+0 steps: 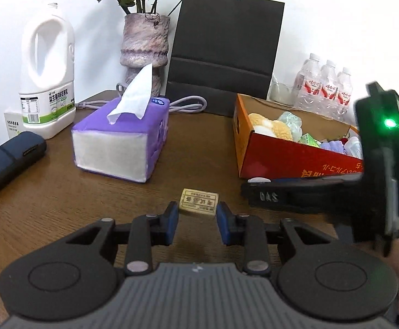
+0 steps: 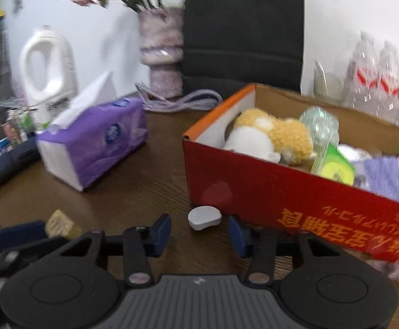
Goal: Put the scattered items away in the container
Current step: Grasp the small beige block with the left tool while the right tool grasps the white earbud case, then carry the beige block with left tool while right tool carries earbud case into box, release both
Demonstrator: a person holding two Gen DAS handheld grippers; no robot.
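My left gripper (image 1: 197,215) is shut on a small tan eraser (image 1: 198,201), its blue pads pressed against the eraser's two ends just above the brown table. In the right wrist view, a small white rounded piece (image 2: 204,218) lies on the table in front of the red cardboard box (image 2: 268,189). My right gripper (image 2: 199,226) straddles this piece, with a gap between each pad and it. The box (image 1: 295,161) holds a yellow plush toy (image 2: 279,134) and several other items. One of the right gripper's fingers (image 1: 295,194) crosses the left wrist view, close to the eraser's right side.
A purple tissue box (image 1: 122,142) stands left of centre, with a dark case (image 1: 10,159) and a white jug (image 1: 48,82) further left. A vase (image 1: 146,52), a black paper bag (image 1: 224,54), a cable (image 1: 188,104) and water bottles (image 1: 325,87) line the back wall.
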